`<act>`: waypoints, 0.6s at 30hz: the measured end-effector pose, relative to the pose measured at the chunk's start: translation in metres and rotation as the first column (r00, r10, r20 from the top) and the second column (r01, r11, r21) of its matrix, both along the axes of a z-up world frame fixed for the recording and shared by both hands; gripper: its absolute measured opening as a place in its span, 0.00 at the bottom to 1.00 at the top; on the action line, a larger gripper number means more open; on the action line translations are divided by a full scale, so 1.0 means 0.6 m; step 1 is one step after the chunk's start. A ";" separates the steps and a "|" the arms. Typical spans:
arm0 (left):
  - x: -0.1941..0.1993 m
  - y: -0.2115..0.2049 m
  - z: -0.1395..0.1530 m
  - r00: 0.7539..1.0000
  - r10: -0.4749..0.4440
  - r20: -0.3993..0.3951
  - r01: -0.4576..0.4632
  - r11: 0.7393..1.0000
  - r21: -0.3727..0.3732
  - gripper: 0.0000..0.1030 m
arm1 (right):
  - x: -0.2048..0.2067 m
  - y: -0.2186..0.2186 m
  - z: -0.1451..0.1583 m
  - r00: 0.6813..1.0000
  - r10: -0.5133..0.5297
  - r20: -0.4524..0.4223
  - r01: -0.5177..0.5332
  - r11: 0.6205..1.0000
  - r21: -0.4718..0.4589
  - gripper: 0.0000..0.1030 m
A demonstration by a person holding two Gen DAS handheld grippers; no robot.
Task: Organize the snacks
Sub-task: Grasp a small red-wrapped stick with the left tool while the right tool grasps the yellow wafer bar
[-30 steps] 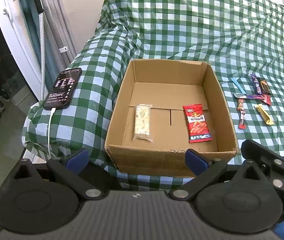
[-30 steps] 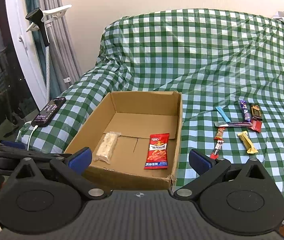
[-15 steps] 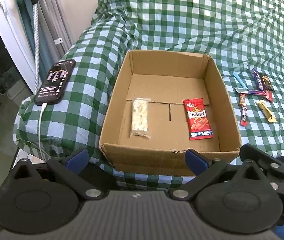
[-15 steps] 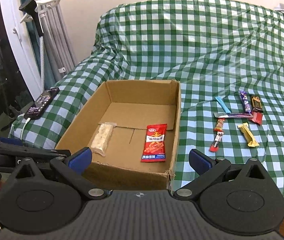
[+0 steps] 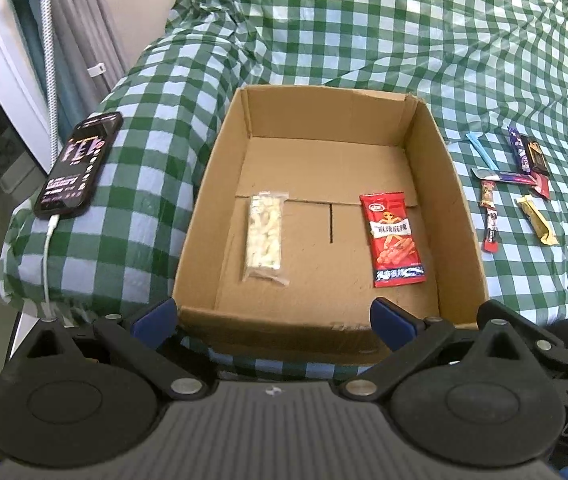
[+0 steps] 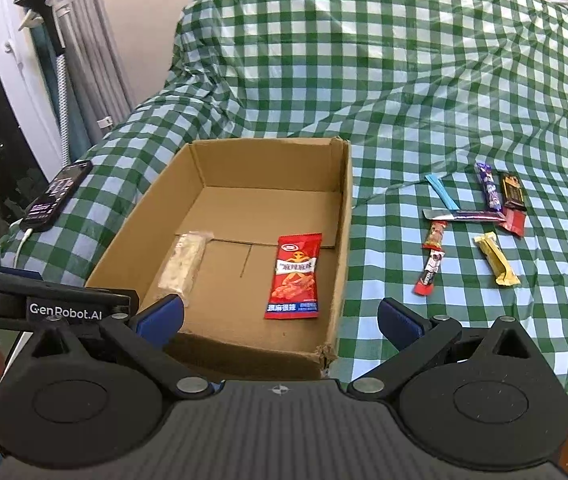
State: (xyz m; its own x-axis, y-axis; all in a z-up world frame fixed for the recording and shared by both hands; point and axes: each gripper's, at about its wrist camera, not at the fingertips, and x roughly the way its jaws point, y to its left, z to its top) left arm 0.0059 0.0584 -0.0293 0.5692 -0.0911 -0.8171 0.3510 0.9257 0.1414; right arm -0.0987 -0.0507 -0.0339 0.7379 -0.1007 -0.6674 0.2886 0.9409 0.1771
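An open cardboard box (image 5: 459, 184) (image 6: 343, 216) sits on a green checked cloth. Inside lie a clear pack of pale snacks (image 5: 264, 236) (image 6: 182, 266) on the left and a red packet (image 5: 393, 238) (image 6: 295, 276) on the right. Several small snack bars lie on the cloth right of the box: a yellow one (image 5: 536, 219) (image 6: 495, 259), a red stick (image 5: 491, 226) (image 6: 429, 266), a blue stick (image 6: 441, 190), a purple one (image 6: 487, 186). My left gripper (image 5: 274, 318) is open and empty before the box's near wall. My right gripper (image 6: 280, 320) is open and empty near the box's near right corner.
A black phone (image 5: 80, 164) (image 6: 58, 194) on a white charging cable lies on the cloth left of the box. Curtains and a window frame (image 6: 12, 80) stand at the far left. The cloth drops off at the near edge.
Both grippers have moved forward and lower toward the box, which looks larger now. Nothing was grasped or released.
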 end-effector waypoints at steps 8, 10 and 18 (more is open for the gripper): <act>0.022 -0.072 0.010 0.999 -0.045 0.011 0.045 0.999 0.010 1.00 | 0.007 -0.053 -0.008 0.998 -0.059 -0.003 0.059 0.998 0.038 0.99; 0.026 -0.095 0.015 0.998 -0.061 0.014 0.061 0.998 0.010 1.00 | 0.006 -0.070 -0.010 0.997 -0.081 0.001 0.081 0.996 0.045 0.99; 0.034 -0.218 0.020 0.985 -0.173 0.000 0.173 0.985 0.002 1.00 | -0.011 -0.166 -0.025 0.978 -0.206 0.017 0.205 0.978 0.041 0.99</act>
State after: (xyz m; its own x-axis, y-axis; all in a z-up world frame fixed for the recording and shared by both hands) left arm 0.0265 -0.0726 -0.0174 0.5454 -0.1865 -0.8172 0.5056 0.8508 0.1433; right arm -0.1051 -0.1502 -0.0487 0.7179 -0.2261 -0.6584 0.4709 0.8543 0.2201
